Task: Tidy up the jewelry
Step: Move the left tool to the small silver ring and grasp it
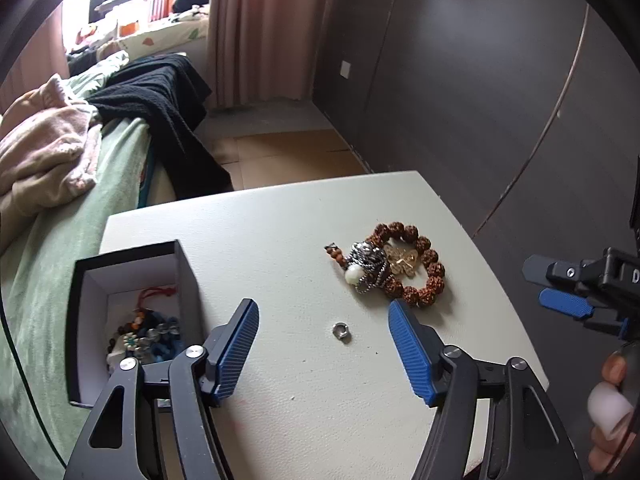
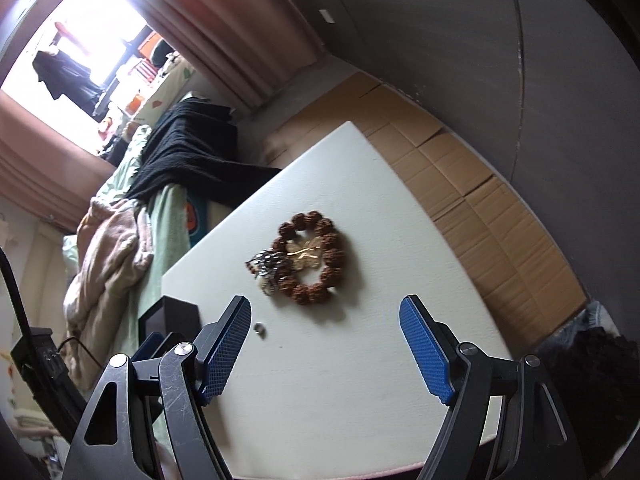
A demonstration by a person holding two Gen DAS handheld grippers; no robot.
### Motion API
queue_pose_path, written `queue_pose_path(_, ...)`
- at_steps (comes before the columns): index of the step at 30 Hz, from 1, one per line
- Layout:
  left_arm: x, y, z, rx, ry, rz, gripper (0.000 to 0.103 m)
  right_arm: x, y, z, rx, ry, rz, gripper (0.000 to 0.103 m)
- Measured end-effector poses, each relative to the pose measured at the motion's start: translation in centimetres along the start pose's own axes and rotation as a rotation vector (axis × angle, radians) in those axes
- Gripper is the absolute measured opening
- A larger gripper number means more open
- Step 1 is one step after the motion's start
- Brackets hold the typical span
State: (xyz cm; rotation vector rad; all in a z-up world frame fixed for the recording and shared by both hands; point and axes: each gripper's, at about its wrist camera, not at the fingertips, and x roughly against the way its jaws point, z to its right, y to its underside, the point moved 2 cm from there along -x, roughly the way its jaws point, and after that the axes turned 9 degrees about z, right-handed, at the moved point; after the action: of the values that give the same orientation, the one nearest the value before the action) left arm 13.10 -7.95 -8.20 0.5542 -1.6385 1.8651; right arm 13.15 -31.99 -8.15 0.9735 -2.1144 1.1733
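Note:
A brown bead bracelet (image 1: 424,268) (image 2: 328,256) lies on the white table (image 1: 280,220) (image 2: 360,360), with a gold butterfly piece (image 1: 404,260) (image 2: 306,254) inside its ring and a silver chain with a white bead (image 1: 366,270) (image 2: 268,268) at its left. A small silver ring (image 1: 341,331) (image 2: 260,329) lies nearer. My left gripper (image 1: 324,312) hovers open over the ring, nothing between its fingers. My right gripper (image 2: 325,308) is open and empty, below the bracelet; it also shows at the right edge (image 1: 560,284). A black box (image 1: 132,320) (image 2: 172,316) at the left holds several beaded pieces.
A bed with green sheet (image 1: 60,260), pink blanket (image 1: 44,148) and black cloth (image 1: 160,96) borders the table's left side. Cardboard covers the floor (image 2: 480,200) beyond the table; a dark wall (image 1: 480,80) stands behind. A hand (image 1: 612,400) grips the right tool.

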Motion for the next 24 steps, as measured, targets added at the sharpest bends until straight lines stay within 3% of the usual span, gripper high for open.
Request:
queue_pose_path(6, -2.7, 1.4, 1.8, -0.092, -0.025, -0.065, 0.05, -0.2, -0.5, 1.3, -0.023, 0.004, -0.023, 0.077)
queue_pose_path(15, -5.2, 2.5, 2.1, -0.121, -0.047, -0.117, 0.049, -0.6, -1.2, 2.4, -0.058, 0.023, -0.031, 0.077)
queue_pose_path(20, -6.4, 3.2, 2.5, -0.138, -0.04, -0.155, 0.015, -1.2, -1.3, 2.2, -0.055, 0.033, -0.036, 0.077)
queue_pose_path(24, -6.0, 3.1, 2.1, -0.12, -0.021, -0.136, 0.013, -1.8, -1.3, 1.6, -0.036, 0.038, -0.041, 0.077)
